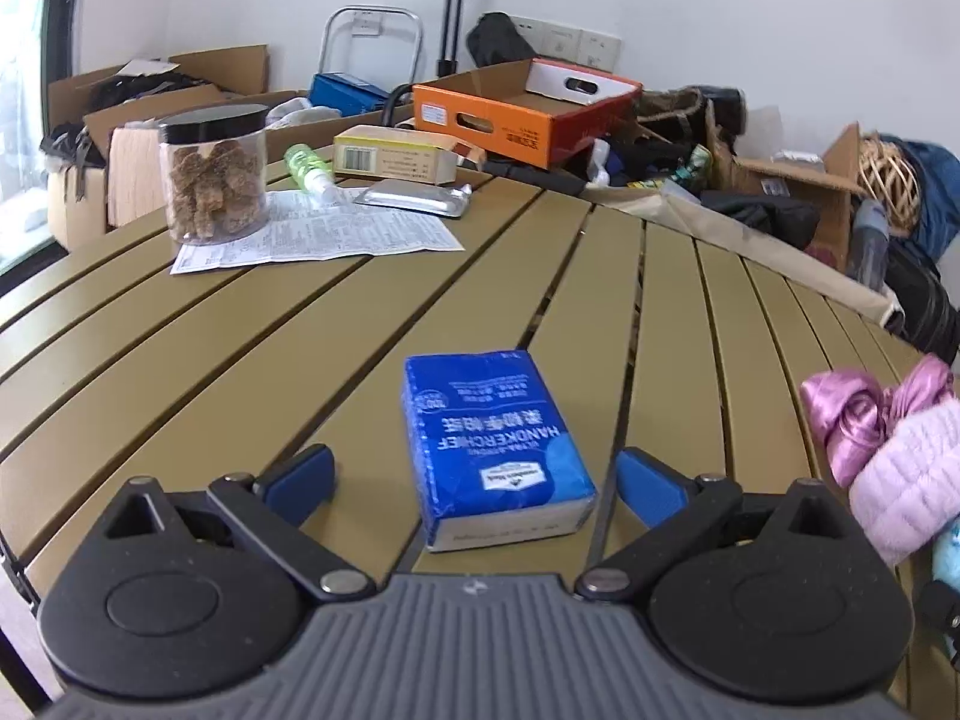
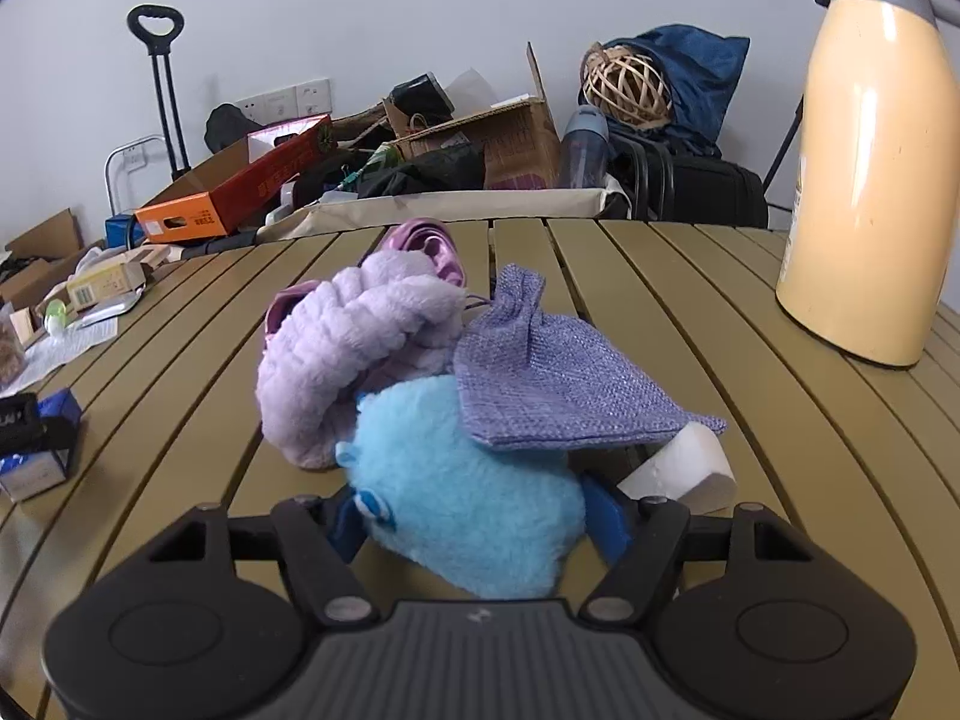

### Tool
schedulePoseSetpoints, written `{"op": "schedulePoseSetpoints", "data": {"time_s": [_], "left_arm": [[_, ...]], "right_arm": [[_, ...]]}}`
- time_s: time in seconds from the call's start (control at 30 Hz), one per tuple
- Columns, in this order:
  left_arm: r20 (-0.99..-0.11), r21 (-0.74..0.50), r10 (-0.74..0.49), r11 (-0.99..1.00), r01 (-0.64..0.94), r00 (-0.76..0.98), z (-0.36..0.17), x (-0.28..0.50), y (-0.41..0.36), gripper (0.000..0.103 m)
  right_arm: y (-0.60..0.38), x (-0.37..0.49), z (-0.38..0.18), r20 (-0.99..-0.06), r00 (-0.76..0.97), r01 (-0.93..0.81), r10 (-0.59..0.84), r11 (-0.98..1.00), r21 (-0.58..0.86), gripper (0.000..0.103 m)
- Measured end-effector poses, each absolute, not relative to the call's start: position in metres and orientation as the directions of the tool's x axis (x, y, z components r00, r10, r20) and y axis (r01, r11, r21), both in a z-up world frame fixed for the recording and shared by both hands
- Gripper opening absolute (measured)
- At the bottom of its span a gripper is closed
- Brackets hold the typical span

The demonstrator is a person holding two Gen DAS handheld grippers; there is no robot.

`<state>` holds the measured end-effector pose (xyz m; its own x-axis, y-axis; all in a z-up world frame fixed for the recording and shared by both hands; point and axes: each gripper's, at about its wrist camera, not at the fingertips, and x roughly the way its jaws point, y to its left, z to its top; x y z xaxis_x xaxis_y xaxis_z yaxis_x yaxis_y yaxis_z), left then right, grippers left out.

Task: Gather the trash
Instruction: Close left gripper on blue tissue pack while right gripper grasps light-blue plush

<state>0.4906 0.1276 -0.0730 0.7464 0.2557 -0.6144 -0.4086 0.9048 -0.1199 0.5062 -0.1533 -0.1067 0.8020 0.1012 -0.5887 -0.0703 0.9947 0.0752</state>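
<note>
A blue handkerchief tissue pack (image 1: 495, 447) lies on the slatted olive table (image 1: 300, 324), between the spread blue fingers of my left gripper (image 1: 477, 489), which is open and not touching it. My right gripper (image 2: 477, 519) has its fingers on both sides of a fluffy light blue plush (image 2: 474, 480); whether they press it is unclear. A lilac fluffy cloth (image 2: 354, 354), a purple woven pouch (image 2: 552, 378) and a white tissue roll (image 2: 684, 468) lie against the plush. The tissue pack and the left gripper show at the left edge of the right wrist view (image 2: 36, 450).
A jar of snacks (image 1: 213, 171), printed paper (image 1: 312, 234), a foil packet (image 1: 414, 198), a small green bottle (image 1: 306, 168) and a carton (image 1: 396, 153) sit at the table's far left. A tall cream thermos (image 2: 870, 168) stands at right. Boxes and bags crowd beyond the table.
</note>
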Motion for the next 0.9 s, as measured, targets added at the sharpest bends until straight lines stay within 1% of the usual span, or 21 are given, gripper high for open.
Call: {"op": "schedulePoseSetpoints", "data": {"time_s": [0.03, 0.07, 0.1, 0.13, 0.17, 0.2, 0.37, 0.57, 0.7, 0.9], "left_arm": [[-0.613, -0.109, 0.261, 0.907, -0.407, 0.746, -0.073, 0.491, 0.126, 0.092], [-0.608, -0.095, 0.269, 0.909, -0.405, 0.747, -0.073, 0.49, 0.124, 0.083], [-0.602, -0.085, 0.273, 0.913, -0.4, 0.75, -0.073, 0.49, 0.122, 0.07], [-0.596, -0.073, 0.27, 0.92, -0.386, 0.757, -0.073, 0.489, 0.119, 0.062], [-0.59, -0.06, 0.272, 0.924, -0.377, 0.76, -0.073, 0.489, 0.116, 0.055], [-0.587, -0.061, 0.263, 0.928, -0.366, 0.765, -0.073, 0.489, 0.115, 0.053], [-0.577, -0.089, 0.237, 0.933, -0.348, 0.782, -0.073, 0.485, 0.117, 0.053], [-0.58, -0.077, 0.257, 0.927, -0.366, 0.773, -0.072, 0.479, 0.118, 0.053], [-0.583, -0.118, 0.229, 0.926, -0.359, 0.78, -0.066, 0.472, 0.12, 0.052], [-0.57, -0.132, 0.218, 0.927, -0.35, 0.792, -0.053, 0.458, 0.114, 0.052]], "right_arm": [[-0.153, 0.505, -0.107, -0.587, 0.803, -0.073, 0.104, 0.994, 0.077, 0.07], [-0.153, 0.504, -0.106, -0.585, 0.804, -0.076, 0.109, 0.994, 0.08, 0.07], [-0.153, 0.503, -0.106, -0.581, 0.806, -0.08, 0.114, 0.993, 0.084, 0.07], [-0.153, 0.501, -0.106, -0.576, 0.809, -0.083, 0.119, 0.993, 0.088, 0.07], [-0.153, 0.498, -0.105, -0.571, 0.811, -0.088, 0.125, 0.992, 0.092, 0.07], [-0.153, 0.495, -0.105, -0.567, 0.814, -0.094, 0.13, 0.991, 0.092, 0.07], [-0.149, 0.478, -0.106, -0.546, 0.826, -0.119, 0.141, 0.99, 0.076, 0.07], [-0.151, 0.466, -0.104, -0.544, 0.824, -0.128, 0.161, 0.987, 0.099, 0.07], [-0.155, 0.455, -0.099, -0.534, 0.827, -0.129, 0.175, 0.984, 0.122, 0.069], [-0.16, 0.437, -0.089, -0.52, 0.835, -0.137, 0.183, 0.983, 0.126, 0.069]]}}
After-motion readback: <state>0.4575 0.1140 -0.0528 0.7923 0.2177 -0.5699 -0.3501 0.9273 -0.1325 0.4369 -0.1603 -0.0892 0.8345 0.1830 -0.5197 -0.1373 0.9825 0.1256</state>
